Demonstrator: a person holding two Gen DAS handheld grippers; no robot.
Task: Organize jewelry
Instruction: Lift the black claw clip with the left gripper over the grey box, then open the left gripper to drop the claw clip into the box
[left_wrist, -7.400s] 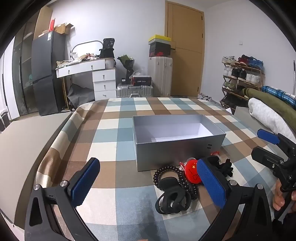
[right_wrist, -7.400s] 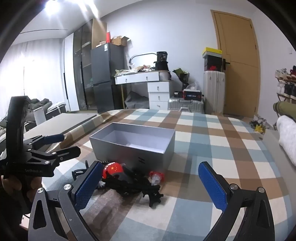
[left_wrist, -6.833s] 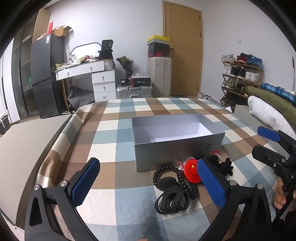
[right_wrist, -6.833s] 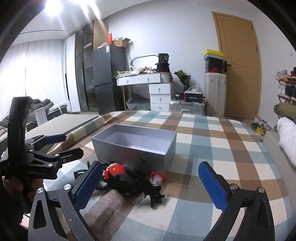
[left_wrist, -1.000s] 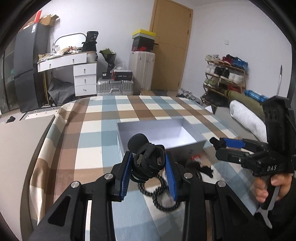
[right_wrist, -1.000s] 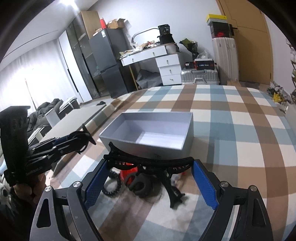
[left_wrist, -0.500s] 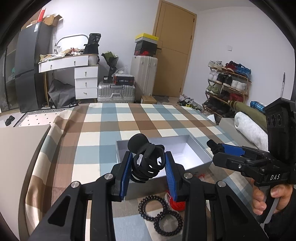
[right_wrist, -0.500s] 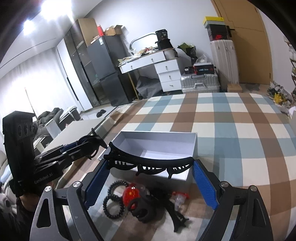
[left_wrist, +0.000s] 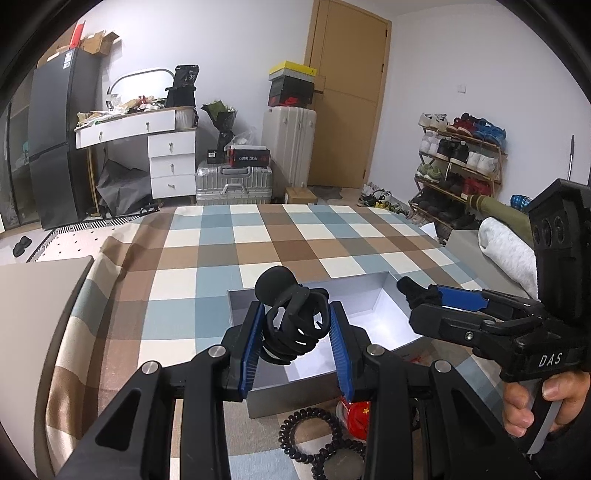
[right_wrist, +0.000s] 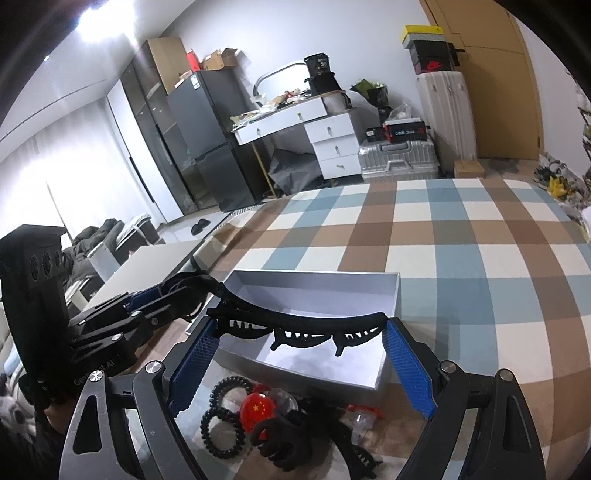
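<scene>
Both tools have risen over the open grey cardboard box (left_wrist: 384, 295): left tool (left_wrist: 295, 350) clenches a round black claw clip (left_wrist: 293, 321), right tool (right_wrist: 299, 354) a long black banana clip (right_wrist: 295, 325).

"das" on right gripper (left_wrist: 461, 314) (white letters)

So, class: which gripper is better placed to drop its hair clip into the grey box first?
Probably left: the left gripper holds the black claw clip over the grey box.
</scene>
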